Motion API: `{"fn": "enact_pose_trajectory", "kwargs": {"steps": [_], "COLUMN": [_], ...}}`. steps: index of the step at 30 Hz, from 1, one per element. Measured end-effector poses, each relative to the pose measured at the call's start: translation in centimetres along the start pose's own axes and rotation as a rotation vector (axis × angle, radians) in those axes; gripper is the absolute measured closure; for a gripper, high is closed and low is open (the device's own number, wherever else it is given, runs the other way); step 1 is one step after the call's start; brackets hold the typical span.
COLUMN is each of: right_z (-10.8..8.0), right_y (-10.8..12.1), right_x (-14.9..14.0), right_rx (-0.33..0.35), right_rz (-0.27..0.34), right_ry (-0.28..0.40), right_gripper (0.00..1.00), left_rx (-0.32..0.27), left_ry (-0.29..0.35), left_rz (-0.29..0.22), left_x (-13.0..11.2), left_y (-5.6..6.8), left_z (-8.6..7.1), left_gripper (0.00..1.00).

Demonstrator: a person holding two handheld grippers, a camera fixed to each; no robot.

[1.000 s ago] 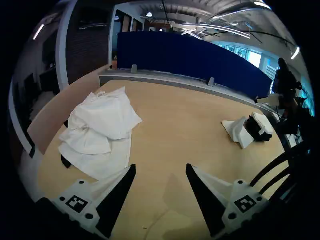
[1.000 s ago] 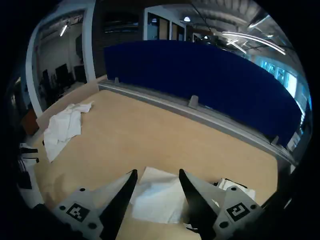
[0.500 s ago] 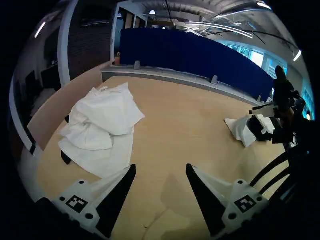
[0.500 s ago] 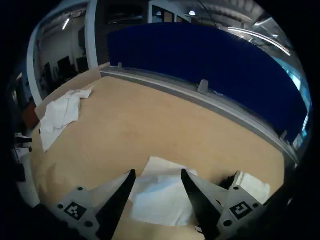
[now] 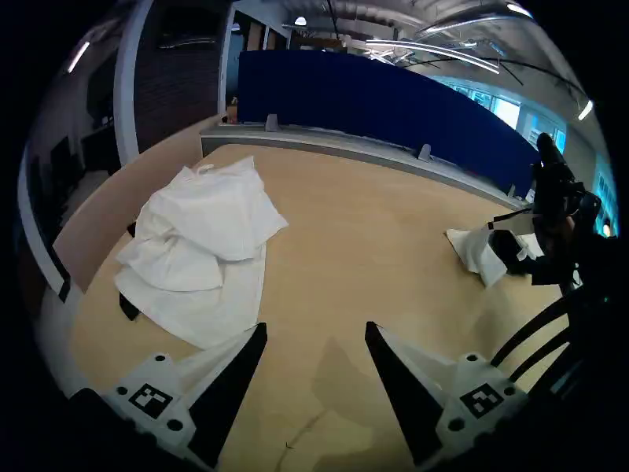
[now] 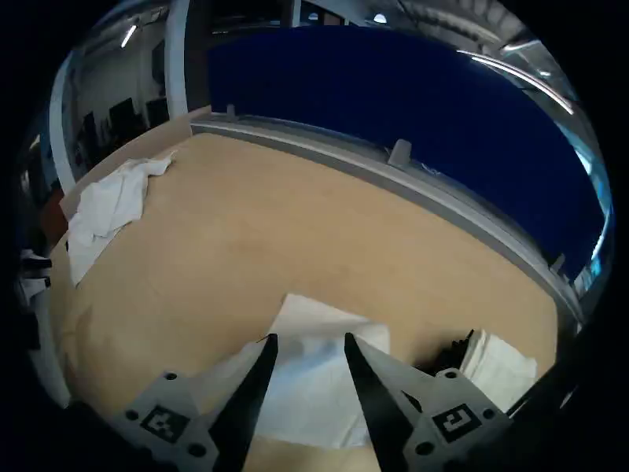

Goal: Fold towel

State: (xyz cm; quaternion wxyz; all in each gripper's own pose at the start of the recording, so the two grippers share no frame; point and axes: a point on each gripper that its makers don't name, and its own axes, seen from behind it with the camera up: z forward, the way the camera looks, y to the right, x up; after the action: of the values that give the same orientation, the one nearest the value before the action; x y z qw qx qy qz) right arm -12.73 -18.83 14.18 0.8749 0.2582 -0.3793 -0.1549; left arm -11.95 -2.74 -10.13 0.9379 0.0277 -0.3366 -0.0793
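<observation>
Hovering over the folded towel [image 6: 322, 315], right gripper [image 6: 309, 338] jaws spread, seemingly finished; left gripper [image 5: 315, 325] jaws spread toward crumpled towels [image 5: 204, 236] at the table's [image 5: 369, 220] left edge.

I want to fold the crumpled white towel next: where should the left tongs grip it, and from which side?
Grip the near corner of the crumpled towel, where its bottom layer lies flat and thin on the table. Bring the open left tongs in low from the near side; the bunched folds on top would probably slip.

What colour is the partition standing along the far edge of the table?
The partition is dark blue; it shows best in the right gripper view.
</observation>
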Motion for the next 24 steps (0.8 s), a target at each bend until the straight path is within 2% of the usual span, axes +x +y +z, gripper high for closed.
{"fn": "enact_pose_trajectory", "kwargs": {"steps": [4,12,15,18,21,24], "right_z": [0.17,0.67,0.61,0.44,0.47,0.45], "right_y": [0.01,-0.19,-0.22,-0.29,-0.15,-0.28], "right_x": [-0.09,-0.16,-0.33,-0.55,-0.59,-0.56], "right_rx": [-0.004,0.003,0.005,0.009,-0.002,0.002], "right_rz": [0.004,0.013,0.010,0.009,0.010,0.009], "right_ry": [0.000,-0.006,-0.011,-0.015,-0.015,-0.013], "right_gripper": [0.56,0.59,0.76,0.80,0.90,0.93], "left_rx": [-0.001,-0.005,-0.004,-0.004,-0.004,-0.004], "left_ry": [0.000,0.000,-0.001,-0.001,-0.001,-0.001], "left_rz": [0.001,0.002,0.002,0.003,0.003,0.002], "left_x": [0.10,0.31,0.32,0.34,0.34,0.40], "left_y": [-0.10,-0.06,-0.12,-0.18,-0.18,-0.15], "left_z": [0.08,0.31,0.43,0.49,0.51,0.49], "left_gripper": [0.07,0.07,0.07,0.07,0.07,0.07]}}
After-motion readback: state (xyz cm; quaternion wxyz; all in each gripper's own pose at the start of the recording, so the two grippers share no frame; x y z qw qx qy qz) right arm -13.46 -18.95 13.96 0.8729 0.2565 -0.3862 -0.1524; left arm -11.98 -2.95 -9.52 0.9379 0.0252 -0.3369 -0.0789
